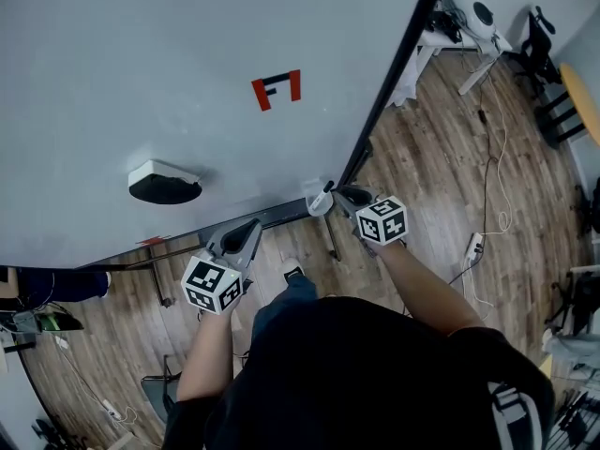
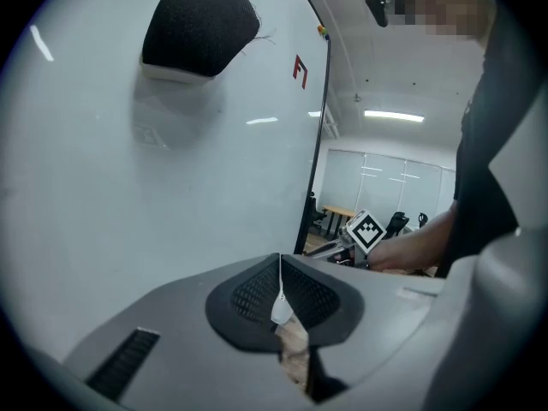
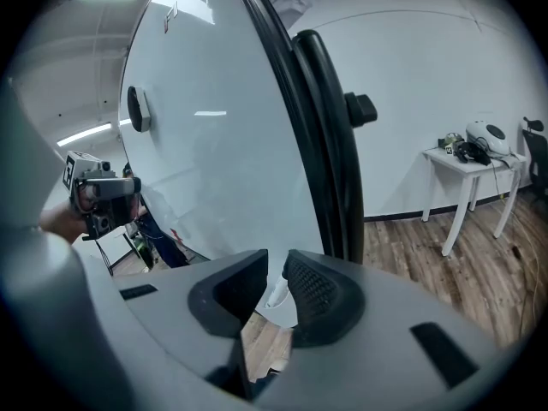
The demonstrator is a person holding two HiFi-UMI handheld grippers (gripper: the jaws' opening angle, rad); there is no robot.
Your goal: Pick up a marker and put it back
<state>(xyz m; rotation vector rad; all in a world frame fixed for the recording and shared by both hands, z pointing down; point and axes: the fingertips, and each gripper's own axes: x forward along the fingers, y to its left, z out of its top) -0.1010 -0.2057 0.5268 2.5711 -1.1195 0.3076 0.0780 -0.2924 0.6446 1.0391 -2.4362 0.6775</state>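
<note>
The person wears a black short-sleeved top (image 1: 375, 373) and blue trousers (image 1: 298, 293). The left claw (image 1: 251, 227) and right claw (image 1: 343, 195) are grey with black meshed pads. Each carries a white cube (image 1: 382, 220) printed with black squares.

A white, dark-tipped marker (image 1: 324, 196) leans tilted at the whiteboard's (image 1: 141, 64) bottom corner.

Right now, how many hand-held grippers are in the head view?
2. The left hand-held gripper at the whiteboard's bottom edge; the right hand-held gripper by its lower right corner, at the marker. None seems hidden.
</note>
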